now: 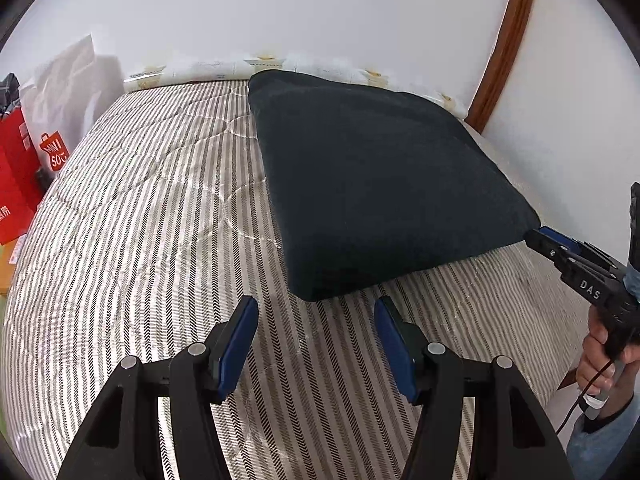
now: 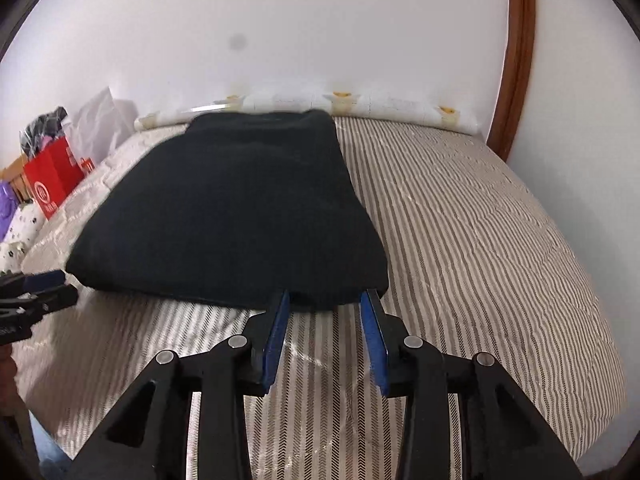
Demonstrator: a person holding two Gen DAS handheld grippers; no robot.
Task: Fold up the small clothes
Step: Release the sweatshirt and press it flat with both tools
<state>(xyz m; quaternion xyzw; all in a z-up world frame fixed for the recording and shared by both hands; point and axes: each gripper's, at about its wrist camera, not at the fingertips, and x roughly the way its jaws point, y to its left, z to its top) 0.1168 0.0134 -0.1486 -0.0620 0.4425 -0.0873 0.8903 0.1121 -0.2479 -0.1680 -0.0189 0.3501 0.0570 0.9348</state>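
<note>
A dark folded garment lies flat on the striped bed cover; it also shows in the right wrist view. My left gripper is open and empty, just short of the garment's near left corner. My right gripper is open, its fingertips at the garment's near right edge with nothing clamped between them. The right gripper also shows in the left wrist view, touching the garment's right corner. The left gripper shows at the left edge of the right wrist view.
A white wall and a brown wooden frame stand behind the bed. Red and white shopping bags sit at the bed's left side. A white strip with yellow patches runs along the bed's far edge.
</note>
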